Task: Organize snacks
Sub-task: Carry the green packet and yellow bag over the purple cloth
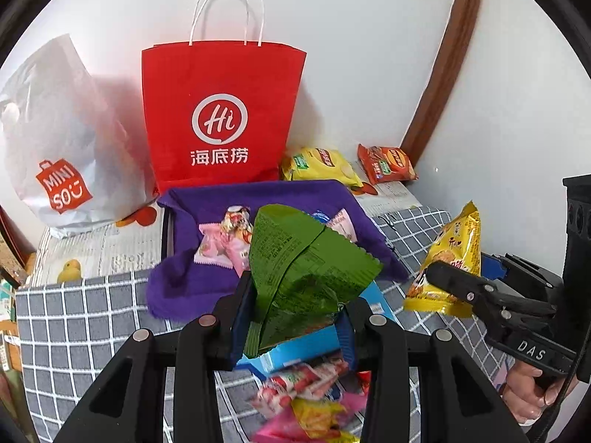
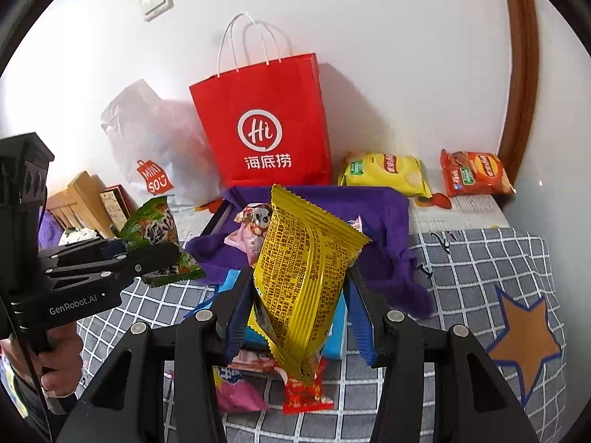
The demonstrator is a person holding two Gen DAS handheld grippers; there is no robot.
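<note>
My left gripper [image 1: 293, 313] is shut on a green snack packet [image 1: 299, 262] and holds it above the bed; it also shows in the right wrist view [image 2: 155, 232]. My right gripper [image 2: 299, 313] is shut on a yellow snack packet [image 2: 303, 269], also seen in the left wrist view [image 1: 450, 258]. A purple cloth-lined box [image 1: 258, 195] lies ahead with pink candy packets [image 1: 225, 240] in it. Below the grippers is a pile of loose snacks [image 1: 310, 398] and a blue box [image 1: 295, 350].
A red paper bag [image 1: 221, 110] and a white plastic bag [image 1: 55, 147] stand against the wall. A yellow chip bag [image 1: 321, 164] and an orange chip bag [image 1: 388, 162] lie at the back right. The bed has a grey checked blanket [image 1: 81, 325].
</note>
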